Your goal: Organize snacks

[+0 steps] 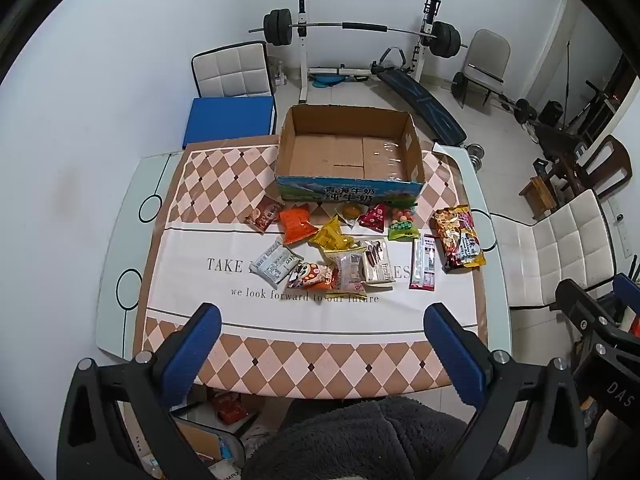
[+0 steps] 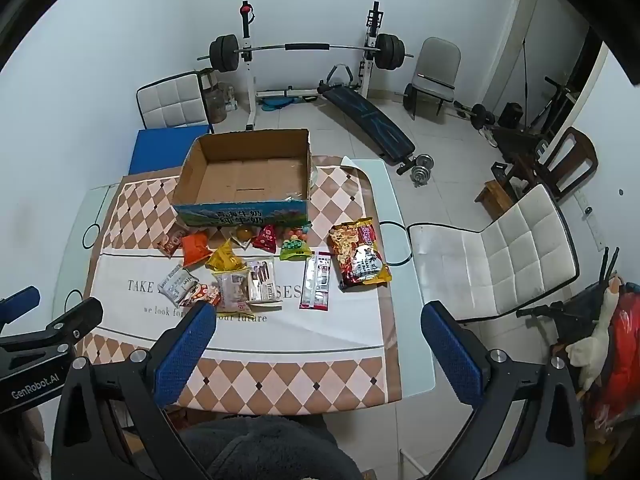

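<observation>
Both the left claw and right claw gape wide, empty; overlapping snack packets hide each other's labels.

Home gym corner behind a dining table

Pale, plain walls fill the upper left of both views, above a floor of light square tiles. At top centre a barbell rests on a white rack, with a dark sit-up bench slanting down to its right and a grey chair farther right. A white quilted chair stands at the table's far left, a blue cushion on its seat; another white quilted chair sits at right. The glass-topped table carries a brown-and-cream diamond cloth. Dumbbells lie on the floor.
</observation>
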Demonstrator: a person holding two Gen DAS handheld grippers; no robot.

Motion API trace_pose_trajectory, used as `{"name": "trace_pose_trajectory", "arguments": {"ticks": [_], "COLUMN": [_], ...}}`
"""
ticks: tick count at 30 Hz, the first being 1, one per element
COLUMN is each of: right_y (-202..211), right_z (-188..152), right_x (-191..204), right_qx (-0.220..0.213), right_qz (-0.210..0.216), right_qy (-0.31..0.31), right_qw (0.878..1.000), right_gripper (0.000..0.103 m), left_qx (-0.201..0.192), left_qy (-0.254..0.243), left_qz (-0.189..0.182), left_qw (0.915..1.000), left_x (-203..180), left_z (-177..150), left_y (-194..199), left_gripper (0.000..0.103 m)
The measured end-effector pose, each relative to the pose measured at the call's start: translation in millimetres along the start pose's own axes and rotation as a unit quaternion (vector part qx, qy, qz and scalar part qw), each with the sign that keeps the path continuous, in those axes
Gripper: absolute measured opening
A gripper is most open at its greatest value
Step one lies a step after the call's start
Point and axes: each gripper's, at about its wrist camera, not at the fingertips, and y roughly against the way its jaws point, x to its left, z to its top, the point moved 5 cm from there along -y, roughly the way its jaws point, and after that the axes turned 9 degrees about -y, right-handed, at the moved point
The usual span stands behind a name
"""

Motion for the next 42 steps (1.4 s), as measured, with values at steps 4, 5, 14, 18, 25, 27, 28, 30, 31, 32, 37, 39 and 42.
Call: {"name": "trace_pose_trajectory", "arguments": {"ticks": [4, 5, 14, 18, 25, 27, 28, 30, 31, 32, 37, 39, 42], "right_y": [1.2, 1.3, 3.8, 4.0, 7.2, 4.7, 4.5, 6.1, 4.9, 4.9, 3.0, 2.7, 4.4], "right_z": [0.5, 0.5, 3.2, 1.6, 2.4, -0.7, -0.2, -0.3, -0.3, -0.3, 2.6, 3.6, 4.8], "right_x": [1.5, 1.7, 5.2, 6.7, 16.4, 19.7, 17.0, 21.8, 16.3, 16.6, 13.9, 13.2, 15.1], "right_qx": [-0.006, -0.005, -0.004, -0.004, -0.007, -0.006, -0.006, -0.006, -0.007, -0.007, -0.009, -0.008, -0.007], "right_qz": [-0.004, -0.001, -0.001, 0.0, 0.0, 0.001, 0.001, 0.001, 0.002, 0.002, 0.007, 0.009, 0.01], "right_qy": [0.001, 0.0, 0.002, 0.002, 0.001, 0.001, 0.002, 0.001, 0.002, 0.002, 0.004, 0.004, 0.002], "right_qw": [1.0, 1.0, 1.0, 1.0, 1.0, 1.0, 1.0, 1.0, 1.0, 1.0, 1.0, 1.0, 1.0], "right_gripper": [0.103, 0.103, 0.103, 0.103, 0.103, 0.103, 0.103, 0.103, 0.103, 0.103, 0.103, 0.103, 0.103], "left_qx": [0.001, 0.0, -0.005, -0.007, -0.012, -0.011, -0.011, -0.011, -0.011, -0.011, -0.012, -0.013, -0.013], "left_qy": [0.0, -0.001, 0.0, -0.001, -0.001, -0.001, -0.001, -0.001, -0.001, -0.001, -0.001, -0.002, -0.001], "left_qz": [-0.002, -0.001, -0.001, 0.0, 0.001, 0.002, 0.002, 0.002, 0.002, 0.001, 0.0, 0.001, 0.001], "left_qw": [1.0, 1.0, 1.0, 1.0, 0.9999, 0.9999, 0.9999, 0.9999, 0.9999, 0.9999, 0.9999, 0.9999, 0.9999], "left_x": [-0.3, -0.4, 2.8, 3.8, -2.4, -2.1, -1.9, -2.5, -2.1, -2.1, -3.0, -3.5, -3.9], "left_z": [0.1, 0.3, 5.4, 8.5, 9.2, 9.4, 9.0, 9.5, 9.1, 9.0, 9.4, 10.9, 11.8], "left_y": [-0.2, -0.3, 4.7, 7.0, 13.4, 12.8, 12.7, 13.4, 13.1, 13.2, 14.4, 14.3, 13.9], "left_gripper": [0.103, 0.103, 0.103, 0.103, 0.103, 0.103, 0.103, 0.103, 0.103, 0.103, 0.103, 0.103, 0.103]}}
